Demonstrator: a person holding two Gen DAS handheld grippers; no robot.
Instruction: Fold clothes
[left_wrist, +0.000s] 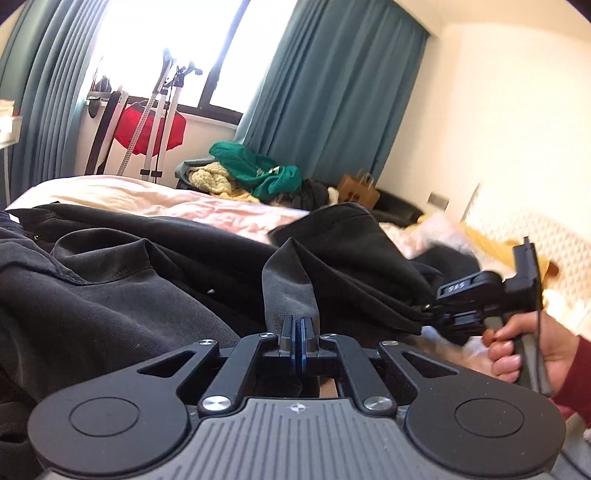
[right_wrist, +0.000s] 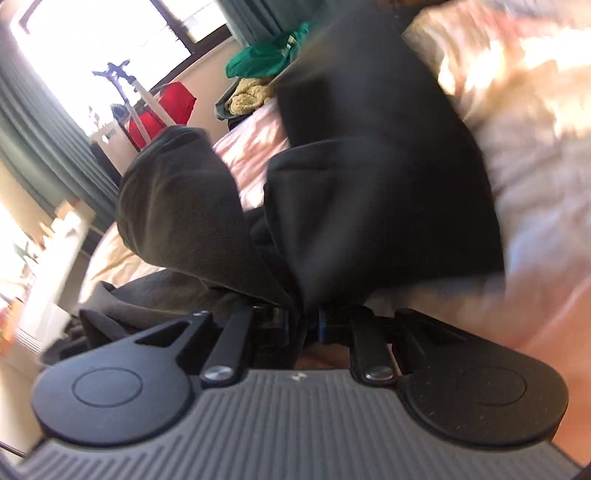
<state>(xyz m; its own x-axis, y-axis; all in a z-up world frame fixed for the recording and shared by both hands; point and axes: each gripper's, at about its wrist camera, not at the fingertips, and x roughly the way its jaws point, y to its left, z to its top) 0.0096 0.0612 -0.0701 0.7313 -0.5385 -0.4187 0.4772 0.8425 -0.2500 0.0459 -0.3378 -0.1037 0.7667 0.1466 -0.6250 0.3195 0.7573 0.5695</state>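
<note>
- While both tools grip cloth, the dark garment (left_wrist: 122, 280) lies rumpled across the bed (left_wrist: 155, 201), raised at two pinched points.
- Left gripper (left_wrist: 298, 332): fingers clamped together on a grey fold, probably to lift an edge for folding.
- Right gripper (right_wrist: 304, 317): fingers closed on black fabric; view blurred.
- Open pink bedding beyond the garment offers laying room; a clothes pile (left_wrist: 251, 173) sits well apart.

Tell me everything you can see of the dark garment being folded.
The dark grey-black cotton-like garment lies rumpled across the pale pink bedsheet, ribbed collar showing at left. The left gripper is shut on a raised fold; the right gripper is shut on another edge, lifting it. The right wrist view is blurred.
</note>
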